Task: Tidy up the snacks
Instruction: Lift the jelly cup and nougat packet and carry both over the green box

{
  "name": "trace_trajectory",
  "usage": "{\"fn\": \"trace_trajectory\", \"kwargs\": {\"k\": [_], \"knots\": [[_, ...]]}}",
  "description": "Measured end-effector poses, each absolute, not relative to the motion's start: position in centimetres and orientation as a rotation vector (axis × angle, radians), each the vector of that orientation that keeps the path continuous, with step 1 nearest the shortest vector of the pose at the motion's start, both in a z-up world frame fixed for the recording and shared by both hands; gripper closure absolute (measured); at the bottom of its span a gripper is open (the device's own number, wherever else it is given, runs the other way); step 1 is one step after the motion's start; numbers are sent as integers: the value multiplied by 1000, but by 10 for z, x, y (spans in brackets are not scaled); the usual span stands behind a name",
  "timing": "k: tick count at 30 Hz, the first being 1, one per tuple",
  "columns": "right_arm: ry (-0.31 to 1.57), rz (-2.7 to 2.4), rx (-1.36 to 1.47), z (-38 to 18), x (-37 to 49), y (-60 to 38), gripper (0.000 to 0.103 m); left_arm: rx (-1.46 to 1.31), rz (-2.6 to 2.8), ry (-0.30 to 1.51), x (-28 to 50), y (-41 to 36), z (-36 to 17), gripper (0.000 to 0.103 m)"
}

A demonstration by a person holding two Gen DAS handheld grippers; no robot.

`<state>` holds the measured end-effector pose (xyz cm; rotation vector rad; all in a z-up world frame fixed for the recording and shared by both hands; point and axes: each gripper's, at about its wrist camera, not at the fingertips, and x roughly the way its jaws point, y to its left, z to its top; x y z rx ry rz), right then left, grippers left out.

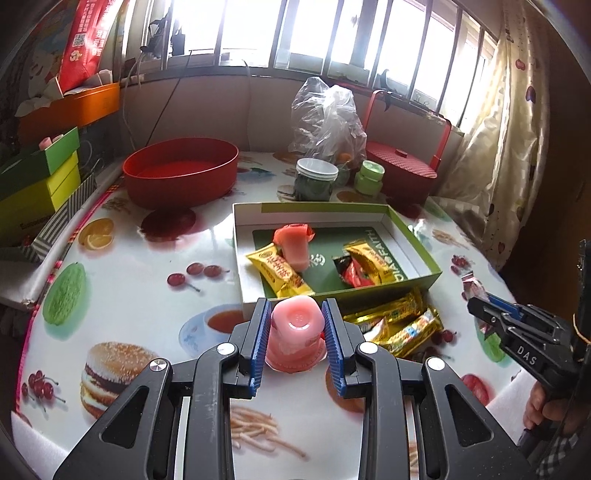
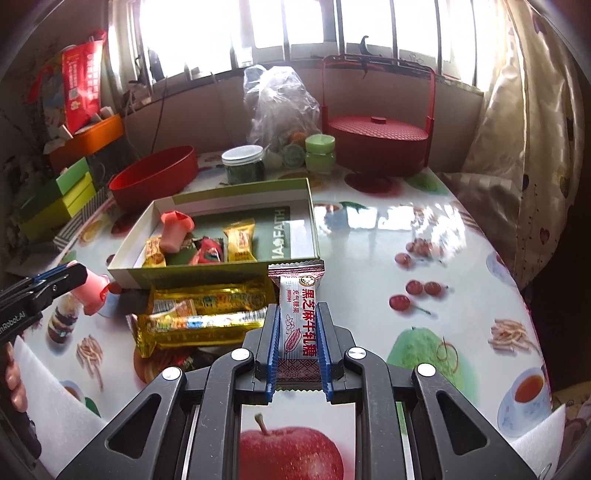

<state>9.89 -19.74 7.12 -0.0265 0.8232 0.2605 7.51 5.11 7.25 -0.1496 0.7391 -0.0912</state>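
Left wrist view: left hand-held gripper (image 1: 295,325) clamps a pink jelly cup (image 1: 295,332) above the fruit-print counter (image 1: 129,295); ahead, green box (image 1: 417,254), barred window (image 1: 332,33). Right hand-held gripper (image 2: 297,328) pinches a white candy bar (image 2: 297,314).

A wide window (image 2: 295,26) with dark vertical bars runs along the back wall and lets in bright daylight that washes out the panes. Below it lies a dark sill (image 1: 258,72) above a plain beige wall (image 1: 207,110), with thin cables hanging down. A pale curtain (image 2: 517,155) printed with small hearts hangs at the right side. The bench (image 2: 406,258) wears a glossy white cloth printed with cherries, apples, burgers and fries, and window light glares off it. At the left, stacked green boxes (image 1: 40,177) and an orange tray (image 1: 74,107) crowd the bench's edge.
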Motion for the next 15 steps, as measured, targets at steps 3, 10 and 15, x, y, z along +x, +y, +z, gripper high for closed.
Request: {"fn": "trace_trajectory", "kwargs": {"k": [3, 10, 15], "knots": [[816, 269, -30, 74, 105, -194, 86, -144, -96, 734, 81, 49, 75, 73], [805, 280, -39, 79, 117, -189, 86, -141, -114, 727, 92, 45, 80, 73], [793, 288, -51, 84, 126, -186, 86, -143, -135, 718, 102, 40, 84, 73]]}}
